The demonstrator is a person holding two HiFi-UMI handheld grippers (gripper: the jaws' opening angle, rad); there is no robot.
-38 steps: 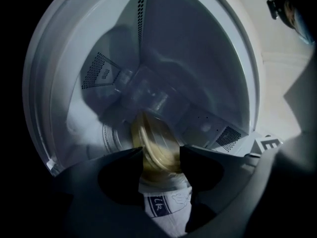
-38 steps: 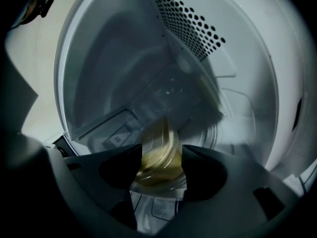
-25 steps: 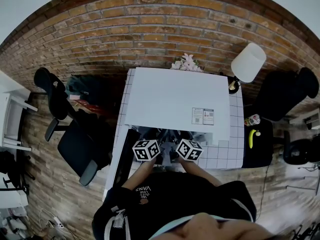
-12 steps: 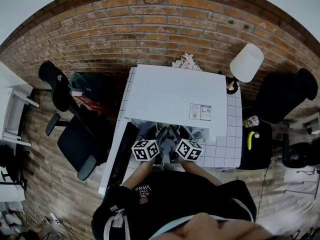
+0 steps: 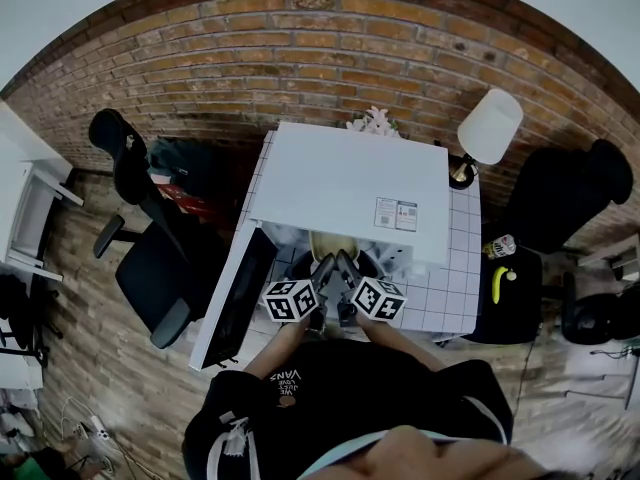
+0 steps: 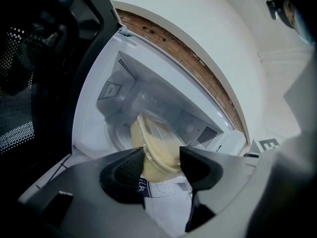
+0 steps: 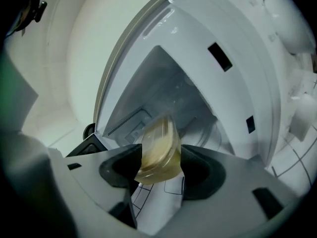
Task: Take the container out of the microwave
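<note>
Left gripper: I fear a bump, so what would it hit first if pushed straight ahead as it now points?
The container, which sits in the left gripper's claw. Past it, probably the microwave's back wall, though depth is unclear.

We count two grippers, a left gripper (image 6: 162,158) and a right gripper (image 7: 160,162); one container (image 5: 333,245) between their jaws; one microwave (image 5: 350,178) beyond; one lamp (image 5: 490,126); one banana (image 5: 499,284).

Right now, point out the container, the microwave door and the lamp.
container (image 6: 157,150): left gripper view, pale body.
microwave door (image 5: 237,303): head view, dark inner panel.
lamp (image 5: 491,126): head view, shade.
</note>
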